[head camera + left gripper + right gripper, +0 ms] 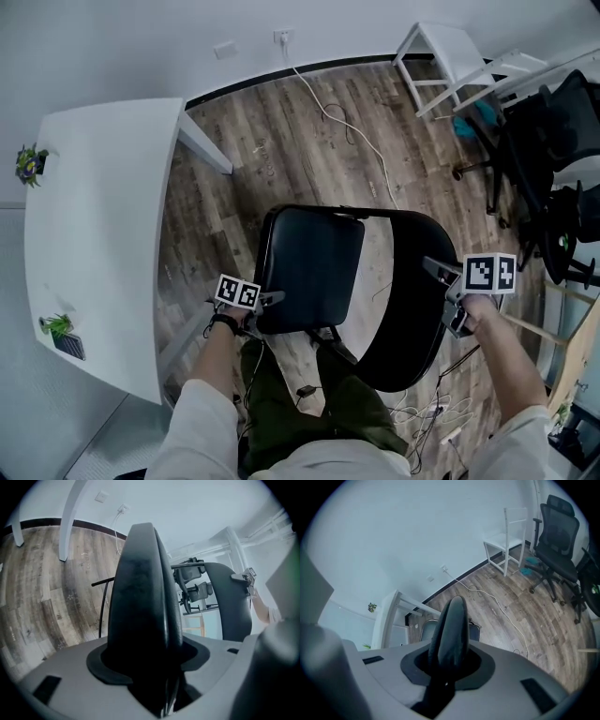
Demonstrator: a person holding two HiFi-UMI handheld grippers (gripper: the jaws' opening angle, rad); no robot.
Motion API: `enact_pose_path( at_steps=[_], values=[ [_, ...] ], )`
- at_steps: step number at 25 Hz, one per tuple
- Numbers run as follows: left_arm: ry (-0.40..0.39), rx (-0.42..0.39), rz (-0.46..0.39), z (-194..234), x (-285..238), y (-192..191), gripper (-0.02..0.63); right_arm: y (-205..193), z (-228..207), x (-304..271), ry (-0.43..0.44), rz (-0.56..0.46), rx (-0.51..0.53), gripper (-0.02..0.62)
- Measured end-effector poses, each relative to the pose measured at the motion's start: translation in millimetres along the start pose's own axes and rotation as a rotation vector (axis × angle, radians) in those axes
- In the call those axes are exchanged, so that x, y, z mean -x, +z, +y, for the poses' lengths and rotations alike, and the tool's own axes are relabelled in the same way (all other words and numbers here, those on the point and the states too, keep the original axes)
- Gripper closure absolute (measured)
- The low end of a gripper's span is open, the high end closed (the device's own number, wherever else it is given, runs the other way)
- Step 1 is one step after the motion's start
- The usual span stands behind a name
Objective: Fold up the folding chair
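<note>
Chair (375, 352): stands on the wood floor (281, 159), right in front of the person's legs and near the white table (94, 216).
Seat (309, 262): black and thick, on the left side of the chair.
Back (417, 309): black and curved, on the right side, with a gap to the seat, so not yet folded flat.
Left hand-held gripper (267, 300): pinches the near left edge of the seat, with jaws quite wide because the pad is fat. Good spot for swinging the seat up.
Right hand-held gripper (441, 272): pinches the rim of the back, with jaws close together because the rim is thin. Likely there to keep the chair from tipping or sliding.
Why two grips: one part to turn, one part to hold, so both halves can come together.
Step now: looks like the middle of the fold.
Next: probably bring seat and back together until flat.
Watch out: the gap closes like scissors, and a thin white cable (356, 131) lies on the floor behind.
</note>
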State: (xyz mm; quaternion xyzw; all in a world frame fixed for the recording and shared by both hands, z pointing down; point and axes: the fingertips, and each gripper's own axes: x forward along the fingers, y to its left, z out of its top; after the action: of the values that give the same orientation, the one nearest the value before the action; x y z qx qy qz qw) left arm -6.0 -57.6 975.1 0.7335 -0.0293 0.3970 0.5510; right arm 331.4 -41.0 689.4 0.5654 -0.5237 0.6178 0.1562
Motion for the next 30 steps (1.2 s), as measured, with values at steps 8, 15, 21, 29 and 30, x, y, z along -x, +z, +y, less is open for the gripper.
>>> enact_pose_path(
  at_steps=[8, 15, 21, 29, 30],
  values=[
    [0.049, -0.011, 0.006, -34.5, -3.5, -1.1, 0.29, 1.2, 7.1, 11.6, -0.027, 0.01, -0.004, 0.515],
    [0.092, -0.022, -0.001, -67.0, -9.8, 0.0, 0.264, 1.8, 10.5, 22.8, -0.053, 0.016, -0.006, 0.514],
    [0.104, -0.028, -0.007, -98.8, -16.4, 1.1, 0.255, 3.1, 15.8, 32.0, -0.071, 0.023, -0.015, 0.511],
    [0.117, -0.039, -0.011, -140.9, -25.1, 2.0, 0.244, 5.4, 29.2, 40.3, -0.1, 0.032, -0.034, 0.502],
    [0.121, -0.042, -0.011, -145.6, -26.3, 2.1, 0.242, 5.5, 31.7, 41.1, -0.105, 0.034, -0.037, 0.5]
  ],
)
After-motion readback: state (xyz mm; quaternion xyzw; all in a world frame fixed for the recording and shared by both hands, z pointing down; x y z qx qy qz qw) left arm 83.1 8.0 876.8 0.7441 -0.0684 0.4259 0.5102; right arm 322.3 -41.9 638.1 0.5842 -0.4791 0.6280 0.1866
